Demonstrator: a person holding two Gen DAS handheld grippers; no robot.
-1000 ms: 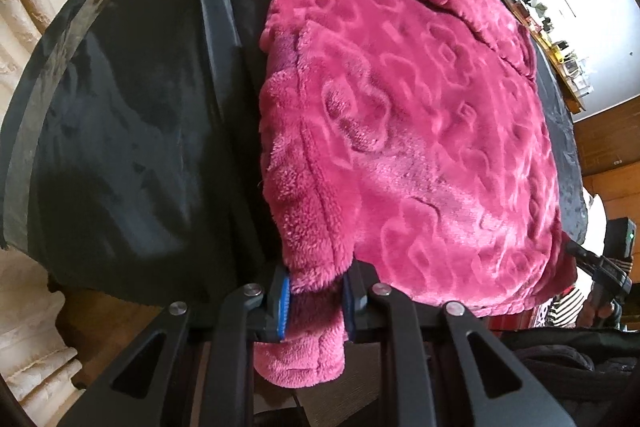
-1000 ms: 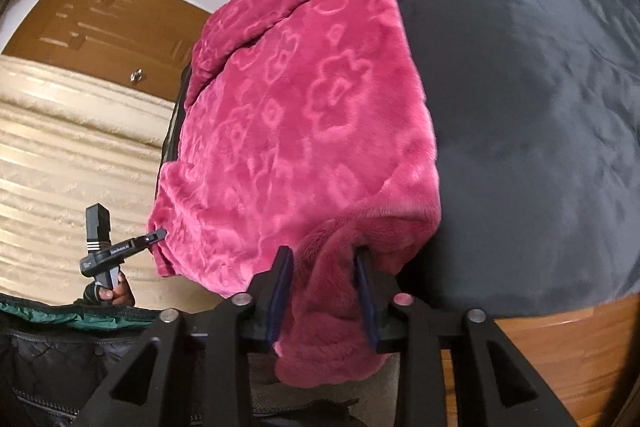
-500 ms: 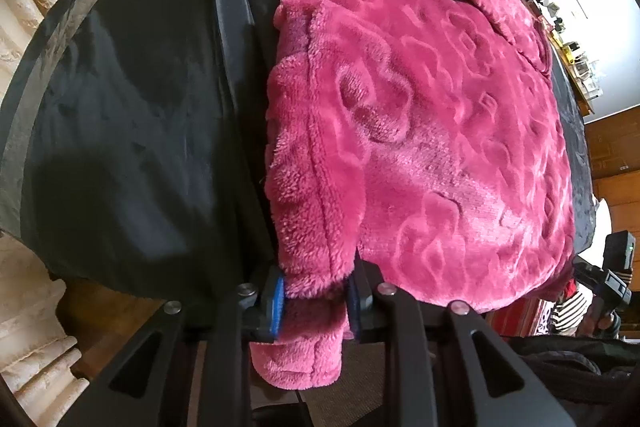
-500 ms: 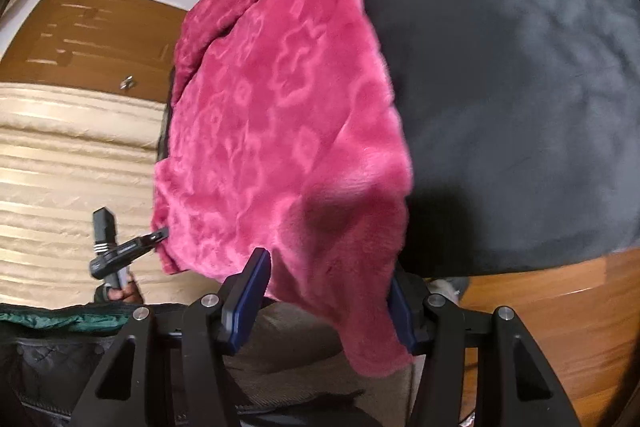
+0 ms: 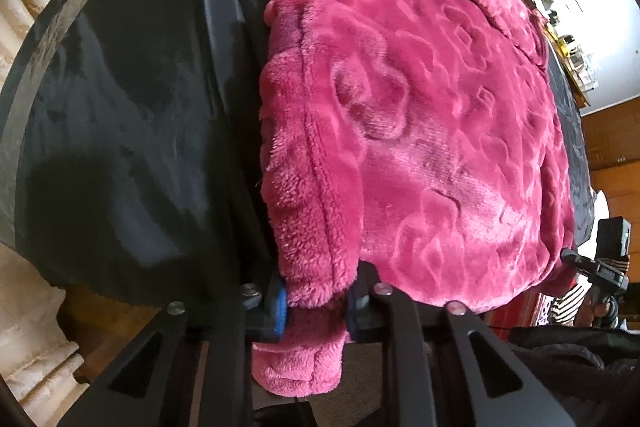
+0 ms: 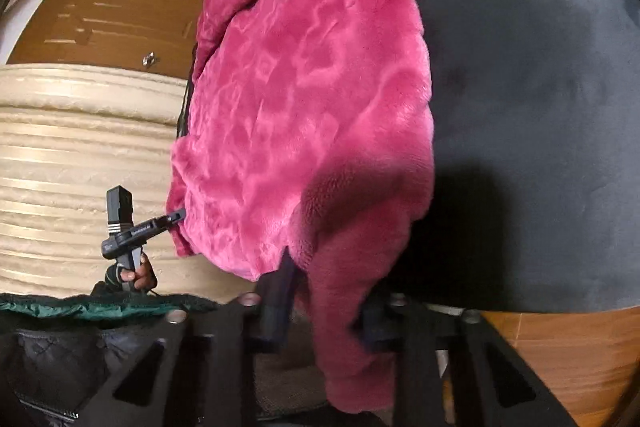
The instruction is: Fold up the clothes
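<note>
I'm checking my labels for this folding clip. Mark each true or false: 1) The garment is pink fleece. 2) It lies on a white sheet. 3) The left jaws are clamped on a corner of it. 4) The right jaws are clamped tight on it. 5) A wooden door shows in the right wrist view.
1) The garment is pink fleece. True.
2) It lies on a white sheet. False: the cover under it is black.
3) The left gripper has its jaws clamped on a corner. True.
4) The right gripper is clamped tight. False: its jaws stand apart, with cloth hanging loose between them.
5) A wooden door shows. True.
</note>
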